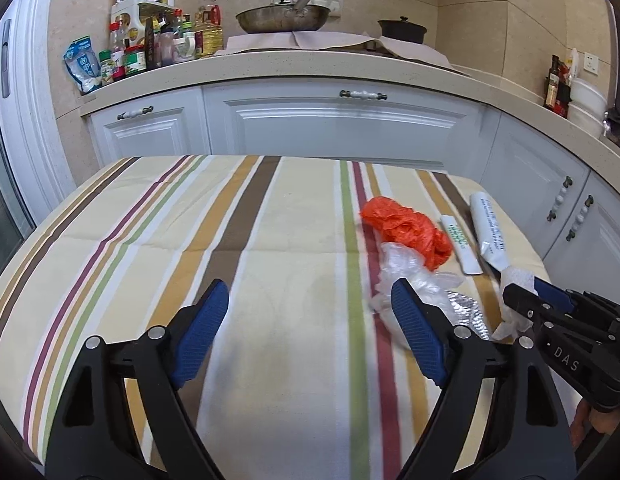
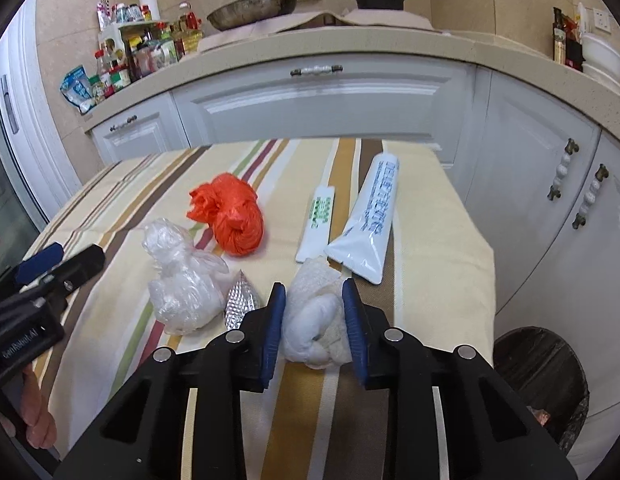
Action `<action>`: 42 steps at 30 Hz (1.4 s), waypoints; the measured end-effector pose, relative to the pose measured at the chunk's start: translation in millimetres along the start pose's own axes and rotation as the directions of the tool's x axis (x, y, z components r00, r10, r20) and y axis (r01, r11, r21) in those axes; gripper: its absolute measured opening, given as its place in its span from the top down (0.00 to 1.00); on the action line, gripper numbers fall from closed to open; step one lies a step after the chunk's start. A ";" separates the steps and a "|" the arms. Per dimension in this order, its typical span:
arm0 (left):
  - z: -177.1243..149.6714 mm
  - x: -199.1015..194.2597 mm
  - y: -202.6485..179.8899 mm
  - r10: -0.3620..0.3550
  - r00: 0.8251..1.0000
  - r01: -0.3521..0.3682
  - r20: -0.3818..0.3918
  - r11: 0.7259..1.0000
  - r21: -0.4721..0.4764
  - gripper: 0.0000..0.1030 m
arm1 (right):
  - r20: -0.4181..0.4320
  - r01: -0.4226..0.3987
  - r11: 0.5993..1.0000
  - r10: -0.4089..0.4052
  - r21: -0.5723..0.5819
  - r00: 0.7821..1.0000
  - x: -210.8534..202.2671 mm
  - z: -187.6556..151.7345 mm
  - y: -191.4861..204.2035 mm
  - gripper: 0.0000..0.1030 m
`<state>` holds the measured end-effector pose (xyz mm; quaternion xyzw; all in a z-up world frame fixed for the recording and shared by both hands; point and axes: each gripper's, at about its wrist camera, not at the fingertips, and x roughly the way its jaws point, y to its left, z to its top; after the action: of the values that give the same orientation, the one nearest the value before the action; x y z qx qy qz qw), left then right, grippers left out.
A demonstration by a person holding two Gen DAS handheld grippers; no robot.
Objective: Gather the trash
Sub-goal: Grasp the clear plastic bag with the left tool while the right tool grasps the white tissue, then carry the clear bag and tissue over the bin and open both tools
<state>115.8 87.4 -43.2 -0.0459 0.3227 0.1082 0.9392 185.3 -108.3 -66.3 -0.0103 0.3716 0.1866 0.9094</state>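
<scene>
My right gripper (image 2: 314, 296) is shut on a crumpled white paper towel (image 2: 316, 320) near the table's right side; the towel also shows in the left wrist view (image 1: 516, 300). My left gripper (image 1: 310, 300) is open and empty over the striped tablecloth (image 1: 189, 240). On the cloth lie an orange plastic bag (image 2: 229, 216), a clear crumpled plastic bag (image 2: 181, 284), a silver foil piece (image 2: 239, 304), a white sachet (image 2: 318, 224) and a white tube (image 2: 370, 220).
A dark round bin (image 2: 542, 380) stands on the floor right of the table. White cabinets (image 1: 350, 124) and a counter with bottles (image 1: 149, 44), a wok (image 1: 281, 16) and a black pot (image 1: 402, 30) lie behind.
</scene>
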 end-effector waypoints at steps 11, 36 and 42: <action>-5.1 17.0 -50.0 -0.004 0.999 0.007 -0.033 0.996 0.086 0.21 | 0.114 0.081 0.996 -0.084 0.035 0.990 -46.7 -5.8 -38.2 0.71; -12.5 39.4 -64.6 0.003 0.990 0.012 -0.142 0.994 0.110 0.49 | 0.120 0.104 0.985 -0.121 0.139 0.985 -62.4 -31.9 -96.8 0.71; -10.5 10.2 -53.6 0.017 0.997 -0.008 -0.076 0.993 0.122 0.49 | 0.140 0.104 0.986 -0.122 0.129 0.983 -70.4 -31.8 -91.8 0.71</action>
<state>129.9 35.4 -56.8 0.0092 0.3649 0.0925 0.9264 149.8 -222.1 -52.5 0.0378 0.3128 0.1121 0.9424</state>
